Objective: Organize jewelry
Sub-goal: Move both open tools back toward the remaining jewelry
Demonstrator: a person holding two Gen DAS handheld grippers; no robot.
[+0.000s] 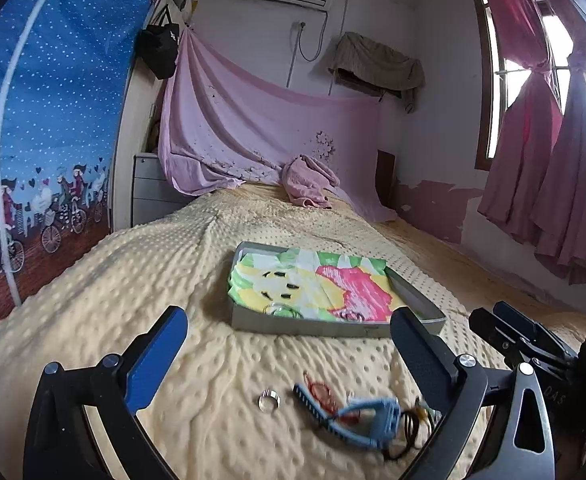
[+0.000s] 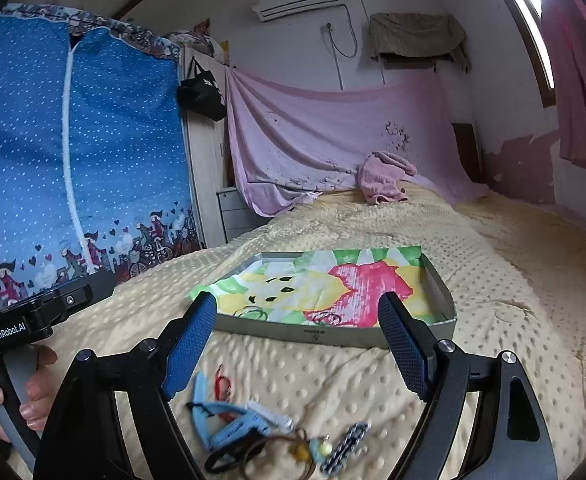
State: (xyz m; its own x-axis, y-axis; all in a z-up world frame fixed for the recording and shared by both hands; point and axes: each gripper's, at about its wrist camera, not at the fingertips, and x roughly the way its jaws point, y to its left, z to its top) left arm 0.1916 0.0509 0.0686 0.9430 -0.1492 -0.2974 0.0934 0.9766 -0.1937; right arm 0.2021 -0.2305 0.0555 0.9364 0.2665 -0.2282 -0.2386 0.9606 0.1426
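Note:
A shallow grey tray [image 1: 333,326] [image 2: 333,334] lined with a bright cloth lies on the cream bedspread; a clear bangle [image 1: 279,310] and a reddish ring item [image 1: 353,315] lie at its near edge. In front of it lie a silver ring [image 1: 269,400], a red loop [image 1: 321,390], a blue strap [image 1: 357,416] [image 2: 233,420], dark cords [image 1: 407,430] and a chain [image 2: 347,446]. My left gripper [image 1: 289,344] is open above the ring and strap. My right gripper [image 2: 297,340] is open above the pile. Both are empty.
The knobbly bedspread [image 1: 133,280] covers the whole bed. A pink towel [image 1: 309,180] lies at the far end under a hung pink sheet. A blue fabric wardrobe [image 1: 45,140] stands at left, curtains and a window at right. The right gripper's body [image 1: 533,340] is beside my left one.

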